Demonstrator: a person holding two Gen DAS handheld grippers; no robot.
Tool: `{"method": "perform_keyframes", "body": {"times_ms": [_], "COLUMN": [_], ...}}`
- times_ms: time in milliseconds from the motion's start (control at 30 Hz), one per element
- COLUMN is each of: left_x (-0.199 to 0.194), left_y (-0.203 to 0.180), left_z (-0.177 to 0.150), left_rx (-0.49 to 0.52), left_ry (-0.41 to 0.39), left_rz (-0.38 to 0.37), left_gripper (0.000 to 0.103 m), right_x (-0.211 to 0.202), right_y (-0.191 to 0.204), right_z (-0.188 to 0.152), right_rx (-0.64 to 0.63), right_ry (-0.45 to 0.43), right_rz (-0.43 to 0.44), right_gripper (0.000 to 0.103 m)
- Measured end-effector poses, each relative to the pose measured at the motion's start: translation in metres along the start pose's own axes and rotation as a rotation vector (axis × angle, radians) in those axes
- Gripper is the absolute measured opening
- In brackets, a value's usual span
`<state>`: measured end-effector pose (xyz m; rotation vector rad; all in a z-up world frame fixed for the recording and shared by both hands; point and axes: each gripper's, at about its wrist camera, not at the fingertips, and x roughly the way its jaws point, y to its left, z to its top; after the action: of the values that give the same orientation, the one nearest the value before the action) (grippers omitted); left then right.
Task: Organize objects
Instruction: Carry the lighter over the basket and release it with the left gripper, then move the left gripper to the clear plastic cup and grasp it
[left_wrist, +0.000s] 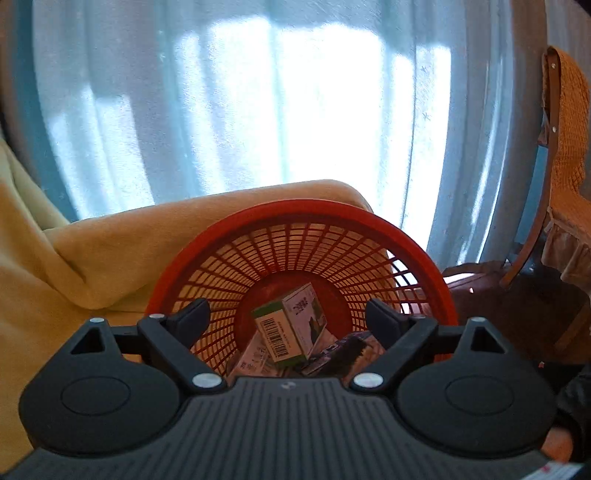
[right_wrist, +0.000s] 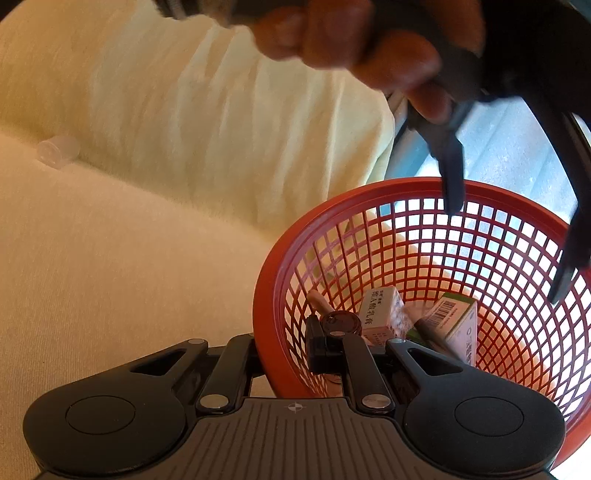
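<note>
Red lattice basket on a cream-draped sofa, both grippers at its mouth.

The sofa's soft, ribbed cream cover (right_wrist: 110, 258) lies under and behind the round red plastic basket (right_wrist: 406, 192), whose open grid walls taper to a solid floor. Inside it lie small cardboard boxes: a green-and-white box (left_wrist: 291, 325) with a barcode, tilted on top, and a pink-white box (right_wrist: 384, 314) beside it. Well left of the basket, a small clear plastic cup (right_wrist: 57, 151) lies on its side. The left gripper (left_wrist: 288, 321) hovers above the basket, jaws spread wide, released, nothing between them. The right gripper (right_wrist: 288, 350) is clenched on the basket's near rim.
</note>
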<state>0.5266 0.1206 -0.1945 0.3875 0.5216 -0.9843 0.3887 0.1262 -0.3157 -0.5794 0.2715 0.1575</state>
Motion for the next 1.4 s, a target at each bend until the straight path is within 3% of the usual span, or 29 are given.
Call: {"method": "perform_keyframes", "body": {"times_ms": [133,200,367,467,533,667,900,1033,1233,1400], "left_x": [-0.041,-0.065,-0.108,-0.127,-0.131,-0.126,-0.119,-0.111,-0.111,-0.118], "left_y": [0.033,0.06,0.128,0.164,0.178,0.194,0.218,0.227,0.221,0.198], "left_z": [-0.022,-0.046,-0.131,-0.186,-0.216,-0.255,-0.286,-0.295,-0.294,-0.288], "left_rx": [-0.052,-0.093,-0.276,-0.426,-0.487,-0.518,-0.666,-0.709,-0.68,-0.644], "left_ry": [0.032,0.078,0.225,0.267,0.282,0.286,0.273,0.27,0.282,0.289], "left_rz": [0.155,0.272,0.573,0.741,0.81,0.814,0.861,0.874,0.852,0.771], "left_gripper": [0.088,0.09,0.09,0.088,0.086,0.085,0.084,0.068,0.056,0.051], "right_x": [0.002,0.003,0.0,-0.002,-0.001,-0.002,0.001,0.001,0.0,-0.002], "right_y": [-0.003,-0.003,0.001,0.001,0.002,0.002,0.003,0.004,0.003,0.004], "right_z": [0.002,0.002,0.002,0.001,0.001,-0.002,-0.005,-0.008,-0.009,-0.009], "right_rx": [0.015,0.021,0.024,0.017,0.009,-0.009,-0.036,-0.05,-0.058,-0.051], "right_ry": [0.0,0.001,0.001,0.001,0.003,0.002,0.006,0.007,0.009,0.008], "right_rz": [0.004,0.004,0.004,0.003,0.002,0.001,-0.003,-0.005,-0.006,-0.005], "right_gripper": [0.007,0.007,0.007,0.007,0.007,0.007,0.008,0.008,0.008,0.008]}}
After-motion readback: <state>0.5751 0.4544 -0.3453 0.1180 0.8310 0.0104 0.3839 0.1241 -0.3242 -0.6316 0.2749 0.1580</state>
